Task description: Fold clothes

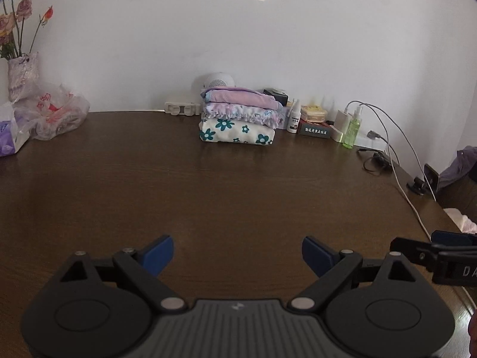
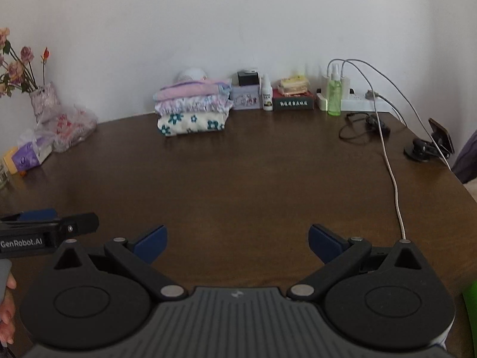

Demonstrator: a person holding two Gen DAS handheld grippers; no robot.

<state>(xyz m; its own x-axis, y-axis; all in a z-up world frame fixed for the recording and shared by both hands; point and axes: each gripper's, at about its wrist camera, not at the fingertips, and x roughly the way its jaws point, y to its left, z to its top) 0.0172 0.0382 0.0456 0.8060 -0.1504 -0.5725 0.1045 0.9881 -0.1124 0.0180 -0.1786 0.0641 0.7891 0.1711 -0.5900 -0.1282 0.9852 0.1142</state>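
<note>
Dark wood table [image 1: 238, 185] bare in front; folded stack [image 1: 238, 117] done at the back; left gripper [image 1: 237, 255] and right gripper [image 2: 237, 243] spread, empty; next garment needs fetching

My right gripper [image 1: 447, 253] shows in the left view only as a tip cut by the frame edge, its jaws unreadable there. The tissue pack [image 1: 9, 137] runs off the left edge. A round white device [image 1: 216, 82] hides behind the stack of folded clothes [image 1: 238, 116]. The box label [image 2: 293, 103] is too small to read.
</note>
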